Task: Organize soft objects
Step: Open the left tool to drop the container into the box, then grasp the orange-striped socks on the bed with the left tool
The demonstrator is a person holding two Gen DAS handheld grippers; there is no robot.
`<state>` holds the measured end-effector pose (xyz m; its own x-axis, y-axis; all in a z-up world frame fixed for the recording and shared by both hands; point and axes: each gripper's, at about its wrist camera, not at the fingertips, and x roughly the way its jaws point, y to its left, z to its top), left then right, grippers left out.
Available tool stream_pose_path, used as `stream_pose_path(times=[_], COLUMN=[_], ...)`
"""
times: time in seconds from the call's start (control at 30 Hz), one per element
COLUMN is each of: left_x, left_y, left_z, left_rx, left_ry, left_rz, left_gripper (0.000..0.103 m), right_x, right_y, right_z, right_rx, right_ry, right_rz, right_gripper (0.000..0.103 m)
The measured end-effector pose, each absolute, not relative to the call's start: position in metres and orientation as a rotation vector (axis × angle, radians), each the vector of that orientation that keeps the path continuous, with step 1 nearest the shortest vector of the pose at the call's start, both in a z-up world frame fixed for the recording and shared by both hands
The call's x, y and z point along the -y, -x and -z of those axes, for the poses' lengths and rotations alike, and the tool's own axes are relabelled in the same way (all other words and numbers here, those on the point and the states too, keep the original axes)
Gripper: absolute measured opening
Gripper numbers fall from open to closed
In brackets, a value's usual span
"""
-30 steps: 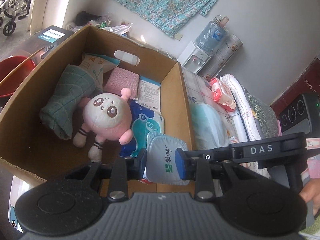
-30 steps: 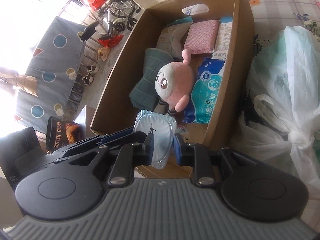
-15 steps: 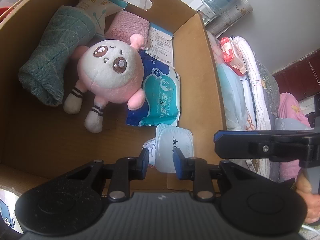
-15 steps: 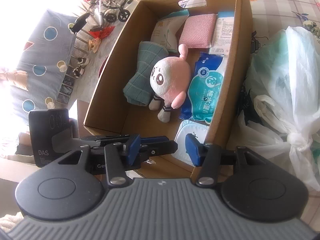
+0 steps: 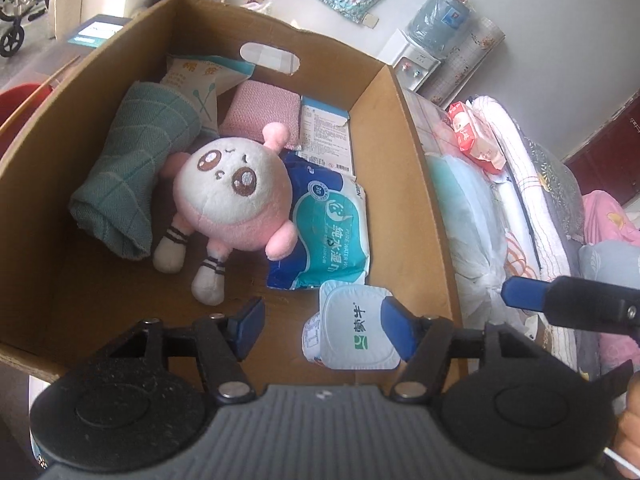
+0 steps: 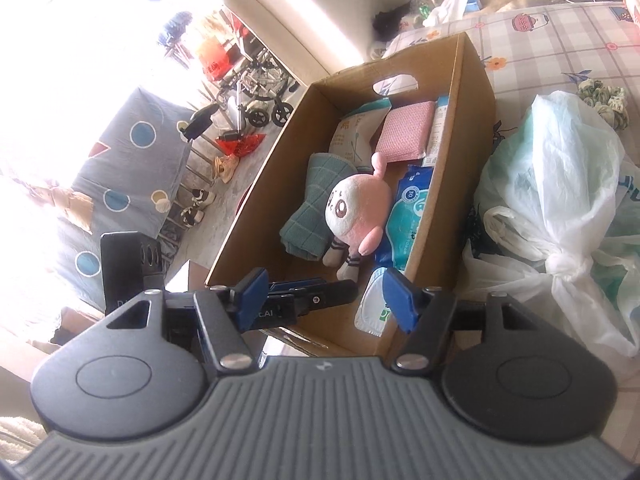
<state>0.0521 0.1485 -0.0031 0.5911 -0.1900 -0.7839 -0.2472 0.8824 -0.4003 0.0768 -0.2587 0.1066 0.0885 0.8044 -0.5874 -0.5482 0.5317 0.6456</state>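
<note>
An open cardboard box (image 5: 404, 128) (image 6: 472, 92) holds a pink-and-white plush toy (image 5: 232, 196) (image 6: 356, 208), a rolled green towel (image 5: 136, 168), a pink cloth (image 5: 260, 108) and a blue wet-wipes pack (image 5: 328, 232). A white soft pouch (image 5: 352, 328) (image 6: 374, 304) lies in the box's near right corner. My left gripper (image 5: 322, 324) hangs just over it with its jaws opening, and its pads are off the pouch. My right gripper (image 6: 326, 298) is outside the box's near end, its jaws opening with nothing between them.
White and pale-green plastic bags (image 6: 560, 200) lie right of the box on a checked cloth (image 6: 560, 40). Folded bedding and a red packet (image 5: 476, 136) lie past the box's right wall. A wheelchair (image 6: 256, 84) and shoes stand on the floor to the left.
Both grippers were shut on the white pouch above the box. The right one let go and drew back. The left one lowered the pouch into the near corner and opened.
</note>
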Motion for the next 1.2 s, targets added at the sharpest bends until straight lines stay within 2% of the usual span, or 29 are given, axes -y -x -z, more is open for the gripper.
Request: stream_pose_path(times=[0.13, 0.27, 0.47, 0.73, 0.93, 1.2], left_x=[-0.141, -0.119, -0.069, 0.005, 0.054, 0.108], left_y=[-0.043, -0.044, -0.055, -0.093, -0.161, -0.278], left_z=[-0.019, -0.041, -0.060, -0.062, -0.057, 0.000], left_rx=[-0.859, -0.793, -0.731, -0.739, -0.878, -1.208], left_ry=[0.461, 0.384, 0.310, 0.271, 0.262, 0.325], left_rz=[-0.062, -0.071, 0.009, 0.132, 0.248, 0.279], left_gripper=[0.081, 0.086, 0.088, 0.088, 0.088, 0.087], right_x=[0.289, 0.321, 0.367, 0.422, 0.444, 0.438], right_y=[-0.068, -0.063, -0.065, -0.090, -0.136, -0.196], right_z=[-0.109, -0.105, -0.101, -0.079, -0.044, 0.009], right_rx=[-0.988, -0.923, -0.867, -0.824, -0.842, -0.925], right_ry=[-0.307, -0.300, -0.276, -0.188, -0.078, 0.030], right_rz=[-0.972, -0.878, -0.737, -0.543, -0.405, -0.332], right_gripper=[0.068, 0.069, 0.070, 0.071, 0.071, 0.071])
